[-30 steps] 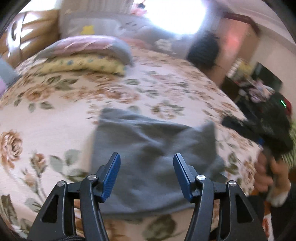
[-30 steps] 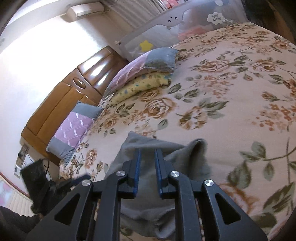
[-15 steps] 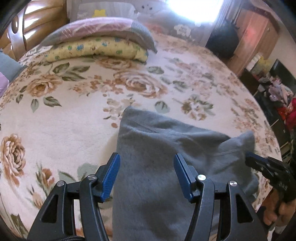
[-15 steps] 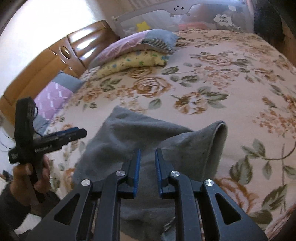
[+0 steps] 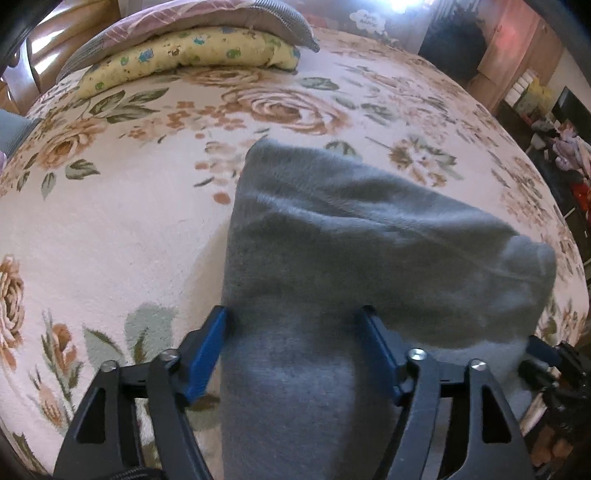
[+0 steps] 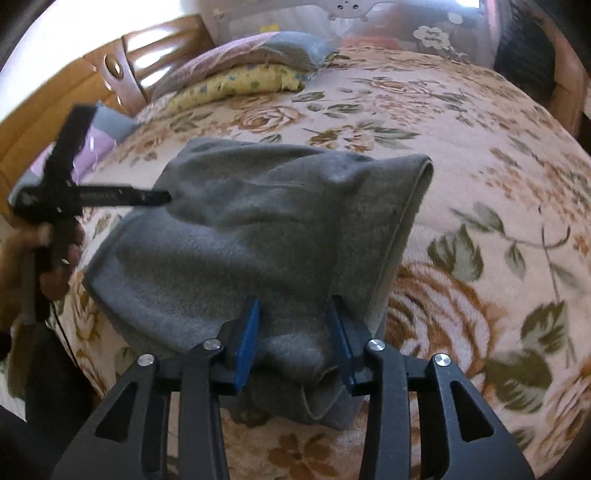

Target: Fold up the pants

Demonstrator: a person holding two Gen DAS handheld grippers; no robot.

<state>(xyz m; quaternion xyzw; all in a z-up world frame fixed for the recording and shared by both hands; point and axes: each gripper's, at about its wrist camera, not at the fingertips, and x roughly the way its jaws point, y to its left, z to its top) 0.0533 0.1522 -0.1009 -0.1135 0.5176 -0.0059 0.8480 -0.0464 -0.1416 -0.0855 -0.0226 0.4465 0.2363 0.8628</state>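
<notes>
Grey pants lie folded into a compact bundle near the foot edge of a bed covered in a floral blanket, with pillows at the headboard end. The left gripper has just been opening; its fingers are spread wide over the cloth without pinching it. The right gripper has also just been opening, the cloth loose between its fingers. The folding looks largely done; one lifted edge may need smoothing.

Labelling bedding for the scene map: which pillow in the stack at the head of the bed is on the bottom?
The yellow pillow with small blue and green flowers. It lies on the floral bedspread, and the pink-and-grey pillow sits on top of it.
</notes>
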